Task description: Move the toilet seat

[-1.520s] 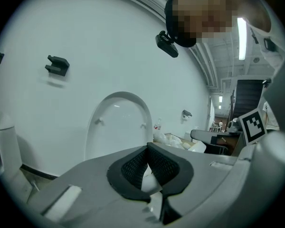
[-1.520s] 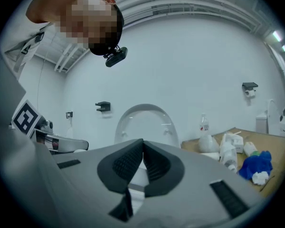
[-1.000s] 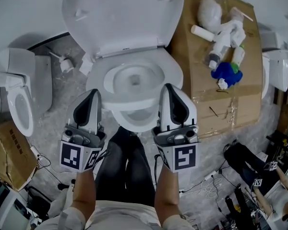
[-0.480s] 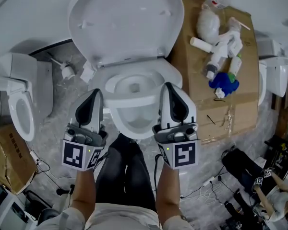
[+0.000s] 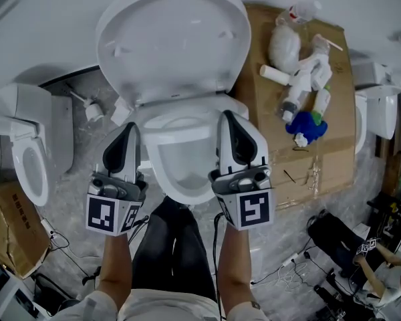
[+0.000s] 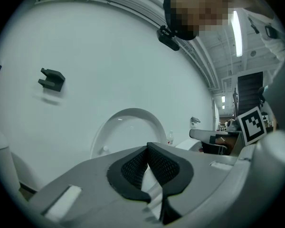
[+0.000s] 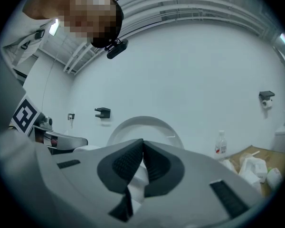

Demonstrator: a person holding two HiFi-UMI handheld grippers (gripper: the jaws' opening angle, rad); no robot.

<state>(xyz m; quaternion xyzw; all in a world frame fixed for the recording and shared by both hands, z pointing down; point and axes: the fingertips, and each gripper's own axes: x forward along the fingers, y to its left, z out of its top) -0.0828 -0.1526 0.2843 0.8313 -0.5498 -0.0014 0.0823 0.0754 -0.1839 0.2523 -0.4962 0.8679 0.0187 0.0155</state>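
A white toilet stands in front of me, its bowl (image 5: 180, 169) open. The white toilet lid (image 5: 170, 39) is raised against the wall, and I cannot tell whether the seat ring is up with it. My left gripper (image 5: 129, 128) is shut and empty, its tip by the bowl's left rim. My right gripper (image 5: 228, 116) is shut and empty too, its tip over the bowl's right rim. In the left gripper view the raised lid (image 6: 129, 127) rises behind the left gripper (image 6: 147, 148), whose jaws are closed. The right gripper view shows the lid (image 7: 145, 126) beyond the right gripper (image 7: 142, 144).
A cardboard sheet (image 5: 334, 159) lies to the right with white bottles (image 5: 301, 79) and a blue cloth (image 5: 307, 127). A second small toilet (image 5: 23, 146) and a toilet brush (image 5: 90, 110) stand at the left. Cables and boxes clutter the floor near my legs (image 5: 177, 253).
Both grippers have moved forward and slightly up toward the toilet, staying shut. Their tips now reach the bowl's rim on either side.
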